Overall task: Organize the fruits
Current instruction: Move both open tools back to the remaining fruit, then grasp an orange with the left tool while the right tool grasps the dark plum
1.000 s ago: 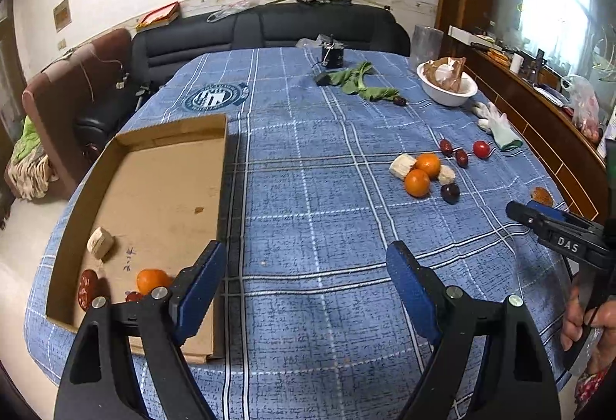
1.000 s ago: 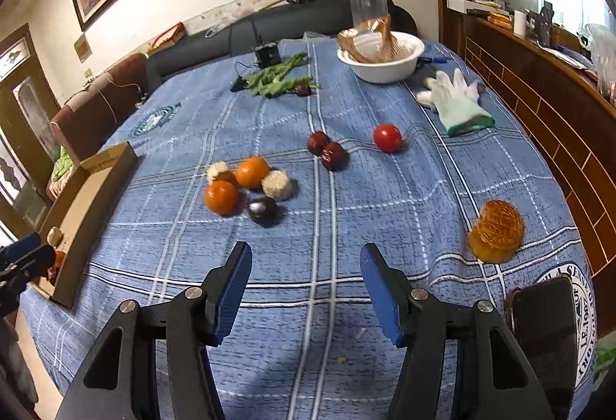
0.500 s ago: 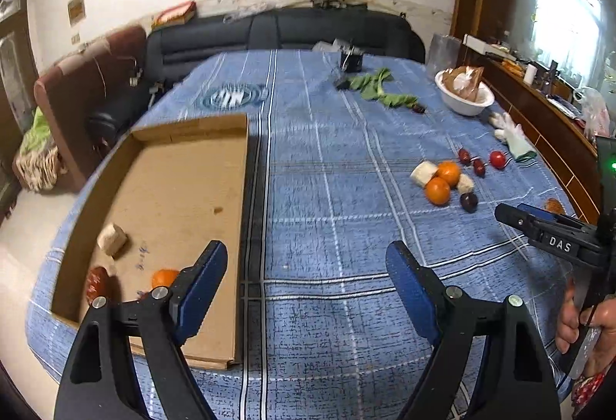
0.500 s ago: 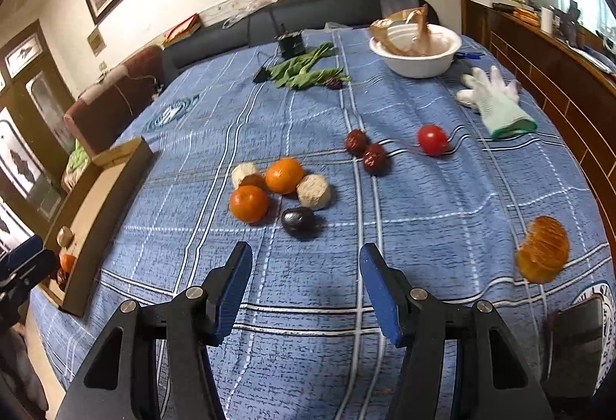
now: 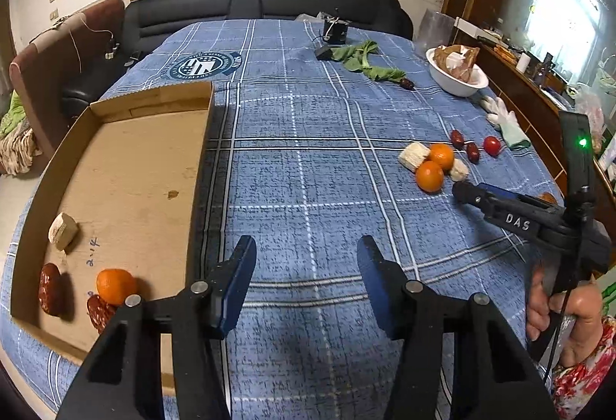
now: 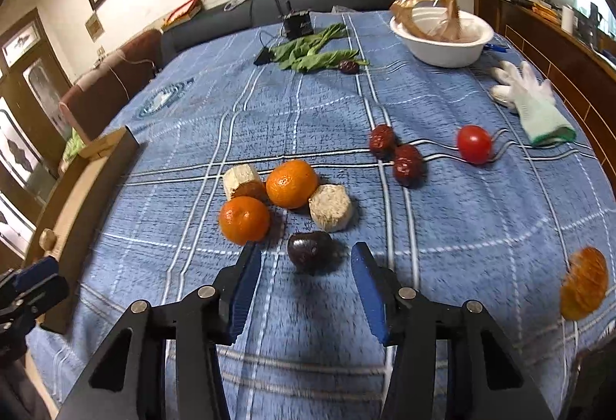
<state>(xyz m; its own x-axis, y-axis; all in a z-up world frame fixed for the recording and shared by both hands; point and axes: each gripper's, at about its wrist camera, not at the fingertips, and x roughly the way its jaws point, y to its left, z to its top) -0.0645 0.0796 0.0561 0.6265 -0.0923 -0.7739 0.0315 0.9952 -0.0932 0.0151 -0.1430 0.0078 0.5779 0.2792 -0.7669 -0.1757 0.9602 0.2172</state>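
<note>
R gripper (image 6: 304,266) hangs low over the blue plaid cloth (image 6: 462,212), jaws closing w/ a dark plum (image 6: 310,250) sitting between the tips, pads not on it yet. Two oranges (image 6: 292,183), pale chunks & red dates (image 6: 406,159) lie just beyond; a tomato (image 6: 474,144) further right. L gripper (image 5: 306,258) hangs beside the cardboard tray (image 5: 127,166), jaws closing on nothing. Tray holds an orange (image 5: 114,285), dates, one chunk.
</note>
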